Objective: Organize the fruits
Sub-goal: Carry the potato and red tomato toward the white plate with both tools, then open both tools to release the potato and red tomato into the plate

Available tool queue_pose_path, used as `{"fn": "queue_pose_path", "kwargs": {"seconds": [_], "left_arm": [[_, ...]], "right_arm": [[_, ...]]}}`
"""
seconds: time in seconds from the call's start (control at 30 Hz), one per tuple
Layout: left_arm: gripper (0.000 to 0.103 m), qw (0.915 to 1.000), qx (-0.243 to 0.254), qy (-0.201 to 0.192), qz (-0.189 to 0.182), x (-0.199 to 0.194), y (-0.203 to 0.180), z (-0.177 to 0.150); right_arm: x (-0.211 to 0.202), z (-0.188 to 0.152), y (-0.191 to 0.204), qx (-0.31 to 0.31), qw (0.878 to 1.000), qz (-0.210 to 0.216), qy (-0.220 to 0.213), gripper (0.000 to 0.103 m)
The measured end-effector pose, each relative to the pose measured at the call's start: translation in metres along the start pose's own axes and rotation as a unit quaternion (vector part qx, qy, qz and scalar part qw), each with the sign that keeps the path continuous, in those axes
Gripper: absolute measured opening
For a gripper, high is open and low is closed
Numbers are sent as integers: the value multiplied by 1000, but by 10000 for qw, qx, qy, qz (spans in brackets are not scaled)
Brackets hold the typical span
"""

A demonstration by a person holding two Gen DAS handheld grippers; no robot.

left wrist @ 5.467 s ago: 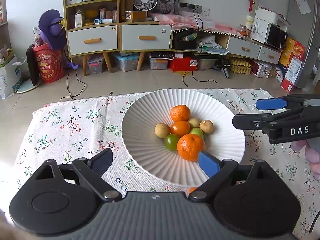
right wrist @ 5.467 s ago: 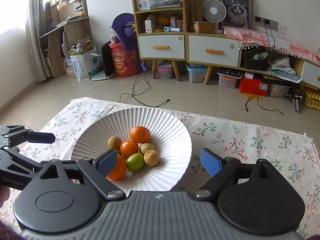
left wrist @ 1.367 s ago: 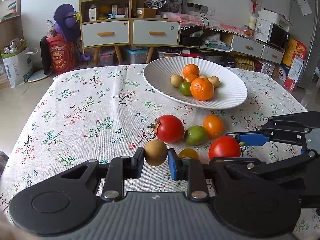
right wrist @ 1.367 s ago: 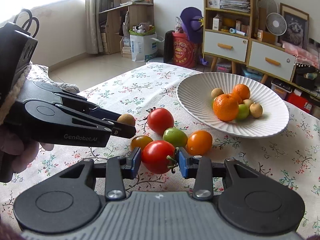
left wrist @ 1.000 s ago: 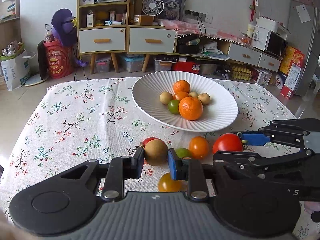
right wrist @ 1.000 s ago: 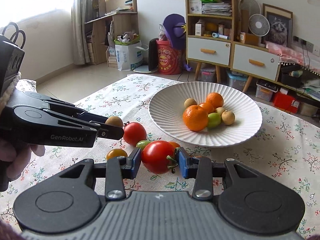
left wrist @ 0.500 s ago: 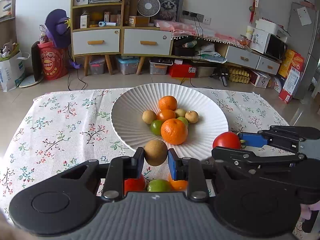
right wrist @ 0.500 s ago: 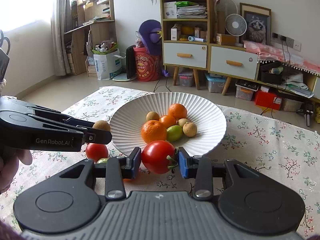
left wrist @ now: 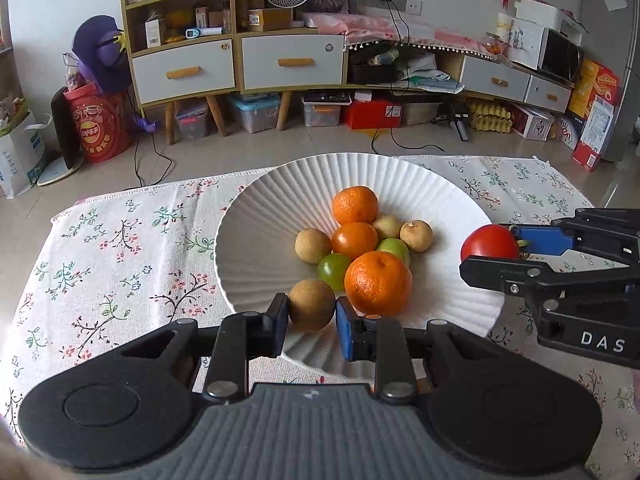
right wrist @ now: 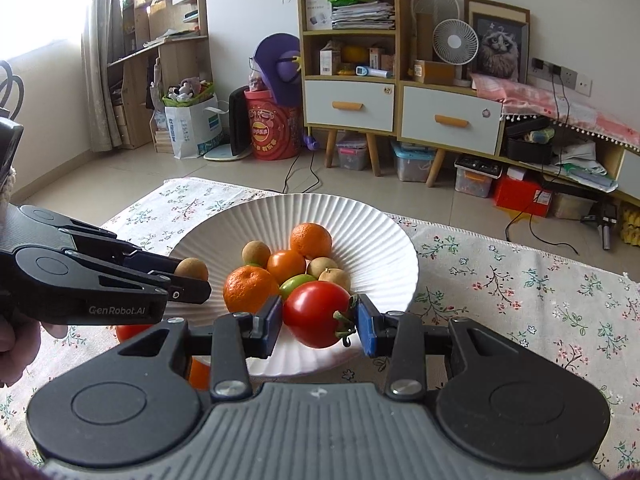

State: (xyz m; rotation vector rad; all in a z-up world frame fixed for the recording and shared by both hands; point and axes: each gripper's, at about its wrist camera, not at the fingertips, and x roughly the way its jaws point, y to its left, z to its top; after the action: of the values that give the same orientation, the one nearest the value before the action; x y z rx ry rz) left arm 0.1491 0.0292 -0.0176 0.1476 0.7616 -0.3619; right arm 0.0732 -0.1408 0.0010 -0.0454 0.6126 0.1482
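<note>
A white ribbed plate holds several fruits: oranges, green ones and small brown ones. My left gripper is shut on a small brown fruit and holds it over the plate's near rim; it also shows in the right wrist view. My right gripper is shut on a red tomato over the plate's near right side; the tomato also shows in the left wrist view.
The plate sits on a floral tablecloth. A red tomato and an orange fruit lie on the cloth near the plate, partly hidden by the grippers. Cabinets and clutter stand beyond the table's far edge.
Both grippers have moved forward from the loose fruits on the cloth to above the plate, each still holding its fruit.
</note>
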Motion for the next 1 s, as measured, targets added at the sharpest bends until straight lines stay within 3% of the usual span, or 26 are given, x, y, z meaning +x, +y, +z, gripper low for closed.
{"fn": "queue_pose_path", "kwargs": {"seconds": [0.2,0.7,1.0], "left_arm": [[22,9997,241,25,22,10,-6,4],[23,9986,498,-193,31,18,-7,4],[32,9979,590,-194,160,13,-10,4]], "right_arm": [[15,-4,-1,-129,9998,-21,145,36],[25,-5,-2,-246,9997,57,52,36],[14,0,0,-278,9996,-19,-9,47]]}}
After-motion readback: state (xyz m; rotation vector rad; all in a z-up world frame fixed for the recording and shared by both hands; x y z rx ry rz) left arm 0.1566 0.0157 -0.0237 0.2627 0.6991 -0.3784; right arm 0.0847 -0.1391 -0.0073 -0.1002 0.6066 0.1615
